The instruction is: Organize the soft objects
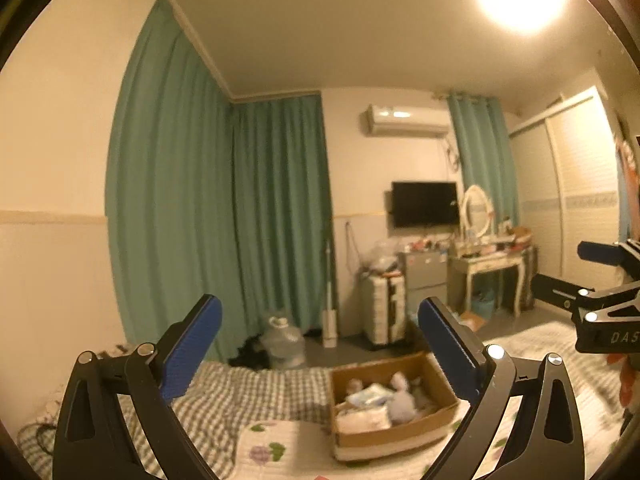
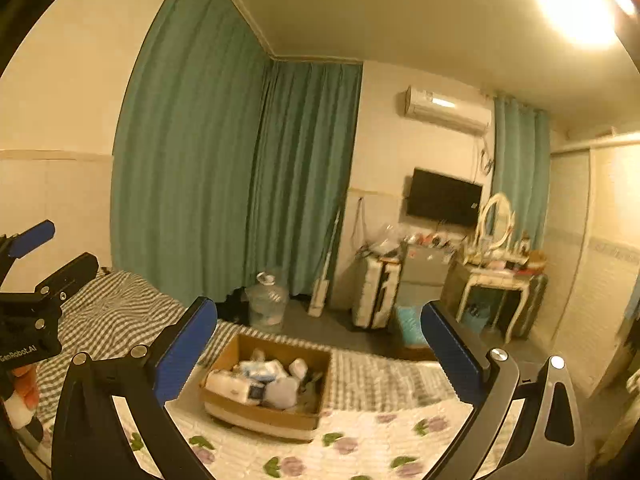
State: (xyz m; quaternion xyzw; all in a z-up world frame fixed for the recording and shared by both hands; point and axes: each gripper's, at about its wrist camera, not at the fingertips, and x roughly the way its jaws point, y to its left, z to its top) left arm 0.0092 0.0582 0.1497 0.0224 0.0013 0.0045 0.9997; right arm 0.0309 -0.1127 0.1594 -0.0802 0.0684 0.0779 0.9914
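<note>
A cardboard box [image 1: 436, 424] sits on the bed and holds several soft things, among them a pale plush toy [image 1: 402, 398] and white packets. It also shows in the right wrist view [image 2: 236, 354]. My left gripper [image 1: 320, 328] is open and empty, raised above the bed short of the box. My right gripper [image 2: 320, 328] is open and empty, also above the bed short of the box. An orange and white plush toy [image 2: 22, 396] lies at the left edge of the right wrist view, below the left gripper's body.
The bed has a grey checked sheet [image 1: 256, 396] and a floral quilt [image 2: 360, 444]. Beyond it are green curtains [image 1: 224, 216], a water jug [image 2: 266, 300], a suitcase [image 2: 374, 296], a dressing table [image 2: 496, 284] and a wardrobe [image 1: 576, 184].
</note>
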